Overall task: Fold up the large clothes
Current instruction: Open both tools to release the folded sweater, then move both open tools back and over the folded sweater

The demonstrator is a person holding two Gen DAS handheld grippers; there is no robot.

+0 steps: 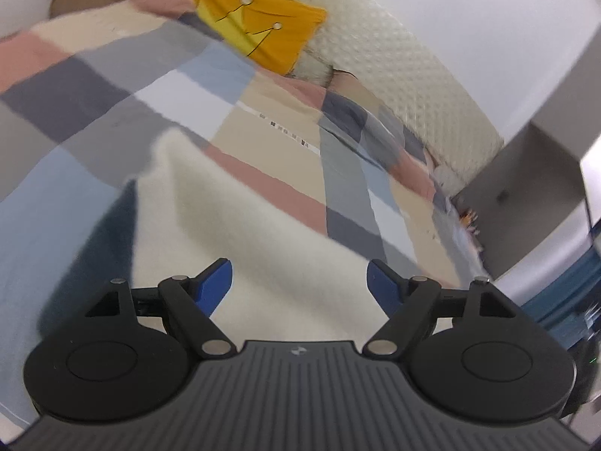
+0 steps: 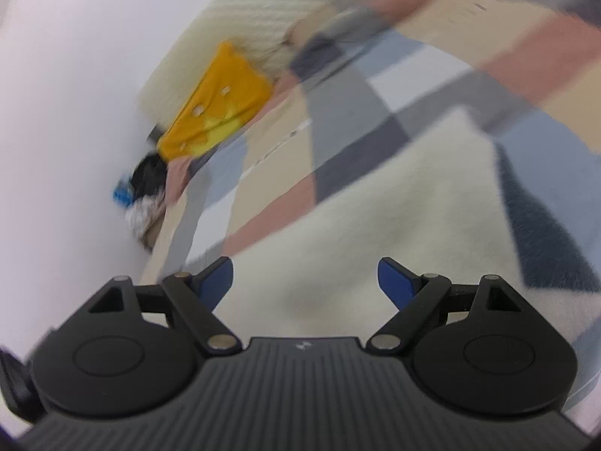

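The left hand-held gripper (image 1: 299,282) tilts downward with its view rolled to one side, its blue-padded fingers (image 1: 216,285) spread wide with nothing between them. The right hand-held gripper (image 2: 305,282) is posed the same way, rolled the opposite way, its jaws likewise wide apart and empty.

Just beyond and below both sets of fingertips lies the cream fleecy garment (image 1: 240,203), spread flat on the bed; neither gripper's pads touch it. A dark navy part (image 2: 541,225) of the clothing shows at its edge.

The garment rests on a patchwork bedspread of grey, blue, pink and beige blocks (image 1: 112,86). Farther from the garment, at the head of the bed, a yellow-orange cushion with a crown drawing (image 1: 255,18) leans on a cream quilted headboard (image 1: 394,56).
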